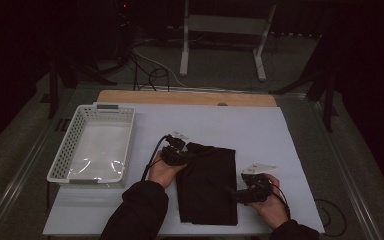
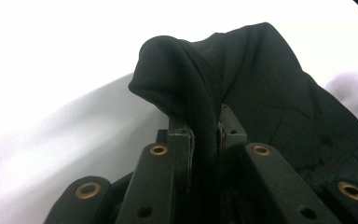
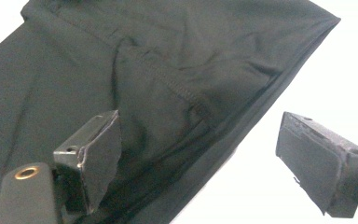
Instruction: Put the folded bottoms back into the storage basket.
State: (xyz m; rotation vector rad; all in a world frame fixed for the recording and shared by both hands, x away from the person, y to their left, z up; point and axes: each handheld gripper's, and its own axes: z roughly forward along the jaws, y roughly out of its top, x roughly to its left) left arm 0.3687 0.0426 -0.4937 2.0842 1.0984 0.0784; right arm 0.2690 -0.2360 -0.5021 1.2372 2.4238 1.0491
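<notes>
A folded black cloth [image 1: 207, 182] lies on the white table sheet [image 1: 260, 130]. At the cloth's far left corner, my left gripper [image 1: 177, 152] is shut on a raised fold of it. In the left gripper view the black fabric [image 2: 261, 84] bulges up from between the closed jaws of the left gripper [image 2: 204, 123]. My right gripper [image 1: 240, 192] rests at the cloth's right edge, near the front. In the right gripper view, the right gripper [image 3: 200, 135] stands open. One finger [image 3: 98, 149] is over the cloth [image 3: 168, 56] and the other over the bare sheet.
A white perforated basket [image 1: 62, 150] stands on the table's left side with nothing in it. The wooden table edge [image 1: 185, 97] runs along the back. Beyond it, cables and a white frame stand on the dark floor.
</notes>
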